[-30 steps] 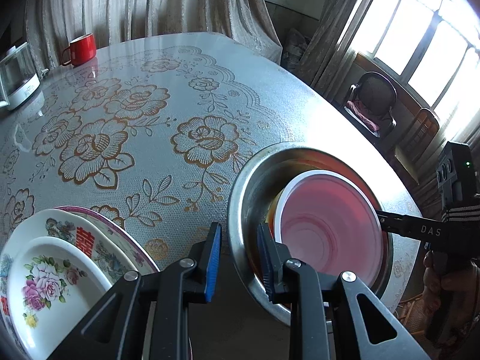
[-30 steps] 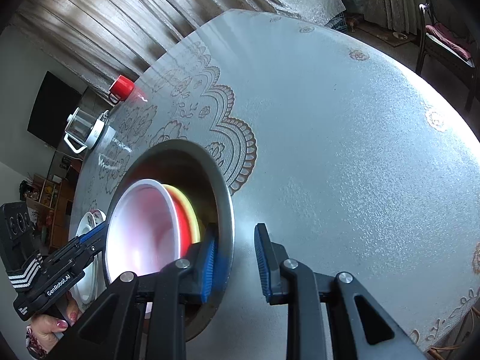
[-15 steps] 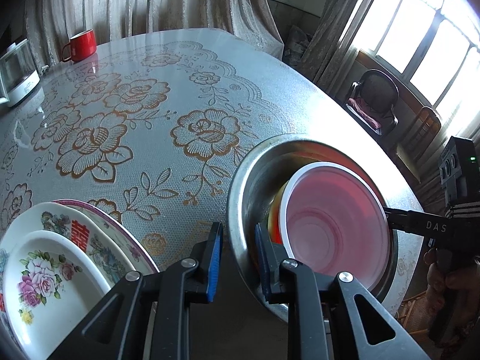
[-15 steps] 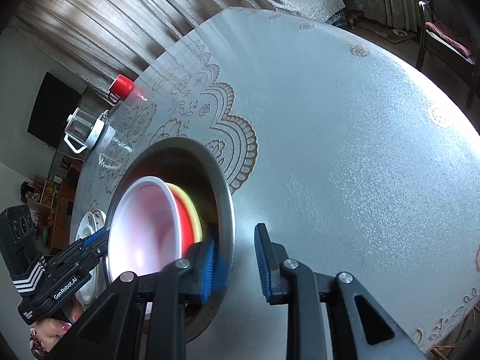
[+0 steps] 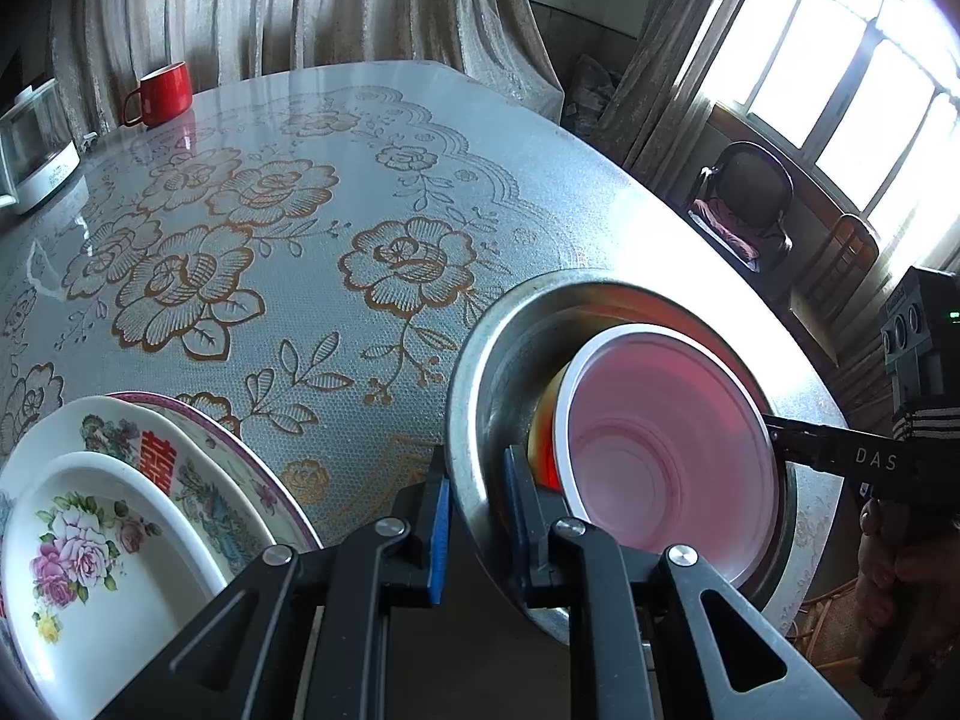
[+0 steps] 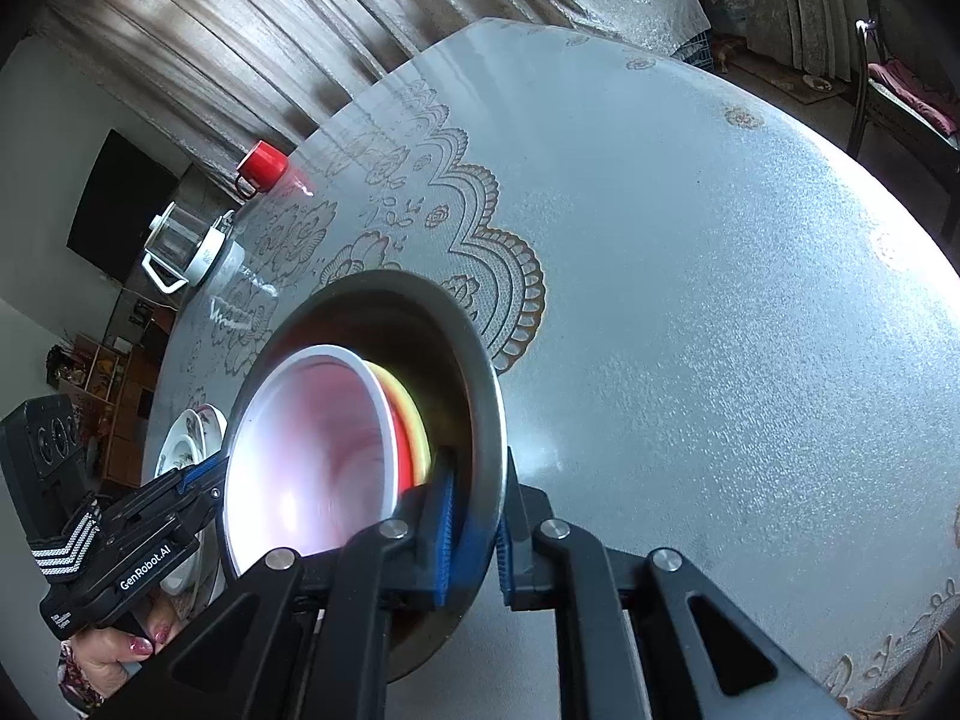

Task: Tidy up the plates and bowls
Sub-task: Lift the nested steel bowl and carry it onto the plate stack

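Plate stack (image 5: 120, 516) is sitting at the near-left edge of the counter (image 5: 540, 192), two floral plates nested, untouched, just left of the left claw (image 5: 474, 531). Left claw is clamping the near rim of the steel basin (image 5: 480, 372), one pad outside the wall, one inside, jaws nearly closed on thin metal. Basin is sitting toward the near-right edge of the counter, carrying a pink-lined bowl (image 5: 666, 450) nested over what looks like a red and a yellow bowl; can't tell whether it's resting on the counter or slightly lifted. Right claw (image 6: 477, 540) is gripping the opposite rim the same way, so both claws are pinching the basin across from each other. Risks, as I'm reading it: the rim is thin, smooth and curved, so the pads are holding on a small contact patch, and any uneven lift between the two hands is going to tilt the basin and slide the bowl stack toward the low side. Inner bowls are sitting off-centre already, toward the left claw's inner pad, so that pad may be nudging them. If one claw slips, the other is twisting the whole load. Moving left, the basin is risking a clip on the plate stack's raised edge. Red mug (image 5: 159, 93) and kettle (image 5: 33, 150) at the far-left edge are well apart, no concern.
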Action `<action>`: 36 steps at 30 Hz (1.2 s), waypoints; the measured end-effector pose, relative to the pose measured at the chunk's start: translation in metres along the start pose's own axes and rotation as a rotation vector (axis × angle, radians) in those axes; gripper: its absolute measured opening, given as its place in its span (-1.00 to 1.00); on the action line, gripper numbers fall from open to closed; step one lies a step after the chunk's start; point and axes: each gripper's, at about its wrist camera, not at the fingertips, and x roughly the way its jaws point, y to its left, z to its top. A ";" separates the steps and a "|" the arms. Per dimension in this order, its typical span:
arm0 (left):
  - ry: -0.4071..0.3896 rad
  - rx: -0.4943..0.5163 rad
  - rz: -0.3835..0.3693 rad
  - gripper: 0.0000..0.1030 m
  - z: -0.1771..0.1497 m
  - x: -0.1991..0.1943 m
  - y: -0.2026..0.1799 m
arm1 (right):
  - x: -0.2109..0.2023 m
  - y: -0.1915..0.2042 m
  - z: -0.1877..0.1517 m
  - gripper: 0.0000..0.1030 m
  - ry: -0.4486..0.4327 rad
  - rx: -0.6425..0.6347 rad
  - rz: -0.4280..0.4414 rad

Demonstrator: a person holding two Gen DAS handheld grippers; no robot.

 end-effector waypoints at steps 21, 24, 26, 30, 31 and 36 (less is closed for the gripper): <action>-0.173 -0.113 0.031 -0.68 -0.015 -0.103 0.048 | -0.046 0.091 0.006 -0.80 -0.079 -0.168 0.062; -0.195 -0.139 0.066 -0.68 -0.023 -0.122 0.069 | -0.037 0.116 0.003 -0.80 -0.062 -0.204 0.095; -0.206 -0.160 0.091 -0.68 -0.030 -0.132 0.083 | -0.029 0.135 0.001 -0.80 -0.047 -0.229 0.115; -0.228 -0.209 0.140 -0.68 -0.045 -0.148 0.110 | -0.011 0.166 -0.006 -0.80 -0.016 -0.267 0.156; -0.230 -0.222 0.152 -0.68 -0.049 -0.150 0.118 | -0.005 0.173 -0.007 -0.80 -0.007 -0.273 0.163; -0.220 -0.287 0.197 -0.68 -0.069 -0.152 0.150 | 0.025 0.201 -0.020 -0.79 0.046 -0.297 0.187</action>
